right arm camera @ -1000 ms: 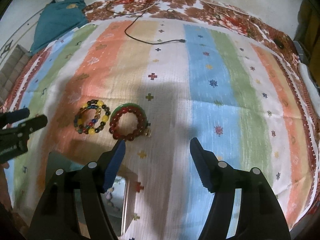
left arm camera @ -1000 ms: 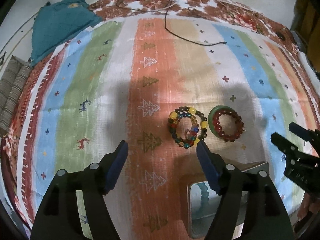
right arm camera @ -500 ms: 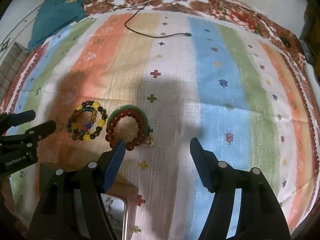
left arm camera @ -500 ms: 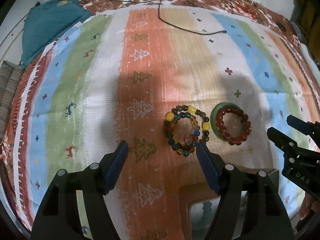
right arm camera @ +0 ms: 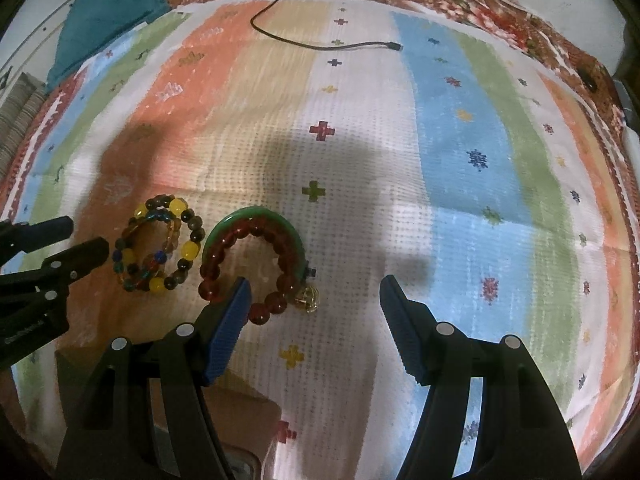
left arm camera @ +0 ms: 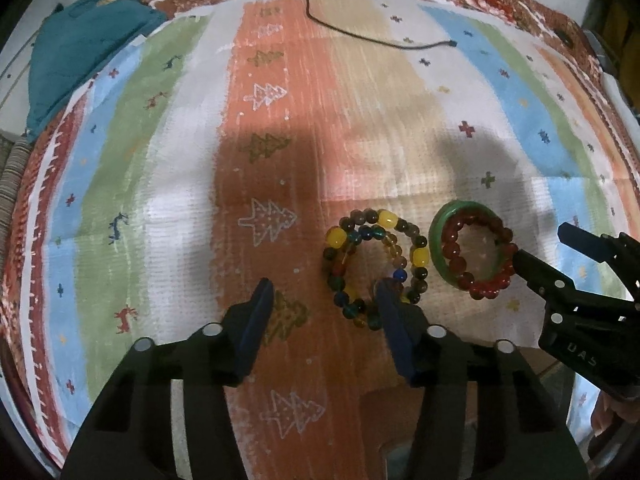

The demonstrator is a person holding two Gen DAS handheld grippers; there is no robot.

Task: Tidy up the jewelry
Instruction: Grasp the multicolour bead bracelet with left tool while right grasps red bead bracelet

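A pile of multicoloured bead bracelets (left arm camera: pixel 374 264) with yellow beads lies on the striped cloth. Beside it, a green bangle (left arm camera: pixel 444 236) holds a red bead bracelet (left arm camera: pixel 480 256). My left gripper (left arm camera: pixel 324 292) is open, its right finger at the near edge of the multicoloured beads. My right gripper (right arm camera: pixel 314 292) is open, its left finger over the near edge of the red bracelet (right arm camera: pixel 248 264); a small gold charm (right arm camera: pixel 306 298) lies between its fingers. The multicoloured beads (right arm camera: pixel 158 248) and left gripper (right arm camera: pixel 68 242) show at left in the right wrist view. The right gripper (left arm camera: pixel 540 252) shows at right in the left wrist view.
A box (left arm camera: pixel 400 420) sits low under both grippers, mostly hidden. A black cable (right arm camera: pixel 320 42) lies at the far side of the cloth. A teal garment (left arm camera: pixel 76 56) lies at the far left corner. Floral bedding (right arm camera: pixel 480 4) borders the far edge.
Both grippers have moved forward and down toward the bracelets, which now sit closer to the fingertips. The box has slipped further out of view below.
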